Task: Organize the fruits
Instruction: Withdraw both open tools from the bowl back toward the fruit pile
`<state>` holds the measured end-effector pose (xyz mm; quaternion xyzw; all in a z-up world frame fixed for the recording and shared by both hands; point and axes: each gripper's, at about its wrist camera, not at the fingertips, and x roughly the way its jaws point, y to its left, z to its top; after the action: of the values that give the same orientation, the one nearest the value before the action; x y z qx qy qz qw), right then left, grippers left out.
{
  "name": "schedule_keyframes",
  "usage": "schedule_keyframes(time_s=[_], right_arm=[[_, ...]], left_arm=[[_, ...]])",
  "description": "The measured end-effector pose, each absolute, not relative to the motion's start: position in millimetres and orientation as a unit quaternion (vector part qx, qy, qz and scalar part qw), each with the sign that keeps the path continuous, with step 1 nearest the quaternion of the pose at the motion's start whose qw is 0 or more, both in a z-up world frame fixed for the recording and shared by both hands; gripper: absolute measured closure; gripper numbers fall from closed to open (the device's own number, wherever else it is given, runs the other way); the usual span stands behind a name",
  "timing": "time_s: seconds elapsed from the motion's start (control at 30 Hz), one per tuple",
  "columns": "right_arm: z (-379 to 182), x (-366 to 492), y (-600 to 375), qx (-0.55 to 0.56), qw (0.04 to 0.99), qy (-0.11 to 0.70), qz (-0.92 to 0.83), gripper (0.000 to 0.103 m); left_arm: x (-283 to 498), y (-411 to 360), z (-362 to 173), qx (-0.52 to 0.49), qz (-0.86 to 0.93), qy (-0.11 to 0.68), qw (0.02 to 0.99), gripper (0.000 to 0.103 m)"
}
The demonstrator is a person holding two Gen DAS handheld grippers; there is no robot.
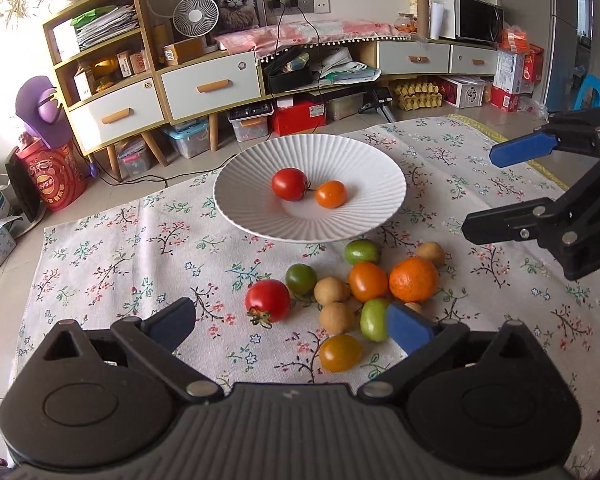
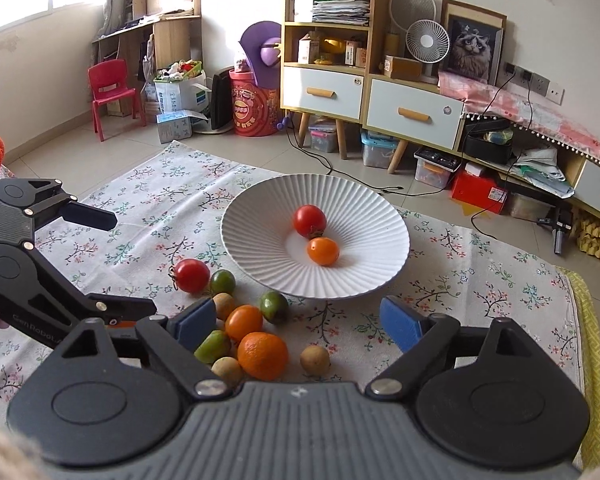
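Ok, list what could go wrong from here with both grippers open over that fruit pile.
1. The fruits touch in a tight cluster; closing the left hand-held gripper near the red tomato could nudge the green tomato and send round fruit rolling.
2. The right hand-held gripper hovers over the same pile near the mandarin, so the two could collide.
3. The plate slopes; the tomatoes in it may roll.

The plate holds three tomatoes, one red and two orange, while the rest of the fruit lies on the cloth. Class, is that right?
Not quite. The plate holds two: one red tomato and one orange tomato, as the left wrist view shows. The other fruit does lie on the cloth.
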<state>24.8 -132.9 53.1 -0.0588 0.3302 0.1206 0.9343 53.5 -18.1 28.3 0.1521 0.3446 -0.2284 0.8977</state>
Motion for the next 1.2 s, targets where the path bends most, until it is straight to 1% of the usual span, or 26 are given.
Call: schedule_keyframes(time_s=[0.27, 0.43, 0.63, 0.87, 1.03, 1.1, 1.2], right_arm=[[40.4, 4.6, -128.5, -0.033, 0.937, 0.325, 0.127, 0.006], [25.2, -5.6, -124.0, -0.021, 0.936, 0.33, 0.122, 0.006], [8.4, -14.2, -114.1, -0.055, 0.931, 0.338, 0.124, 0.006], [-9.2, -12.7, -110.7, -0.059, 0.922, 0.361, 0.125, 0.006], [-20.8, -8.7, -111.7, -0.058, 0.92, 0.369, 0.121, 0.009], [-22.0, -6.2, -114.1, -0.05, 0.921, 0.368, 0.117, 0.012], [-22.9, -0.7, -117.1, -0.036, 0.922, 0.367, 0.117, 0.018]], left_arm=[[33.0, -0.2, 11.4, 0.13, -0.221, 0.351, 0.9, 0.005], [23.9, 13.5, -5.3, 0.109, -0.213, 0.359, 0.902, 0.005], [19.2, 20.9, -19.2, 0.113, -0.202, 0.355, 0.906, 0.005], [18.2, 25.6, -37.1, 0.097, -0.2, 0.356, 0.907, 0.005], [18.3, 26.0, -48.0, 0.096, -0.199, 0.349, 0.911, 0.005], [18.6, 26.3, -50.8, 0.091, -0.2, 0.346, 0.912, 0.006], [20.1, 25.5, -53.2, 0.082, -0.207, 0.347, 0.911, 0.012]])
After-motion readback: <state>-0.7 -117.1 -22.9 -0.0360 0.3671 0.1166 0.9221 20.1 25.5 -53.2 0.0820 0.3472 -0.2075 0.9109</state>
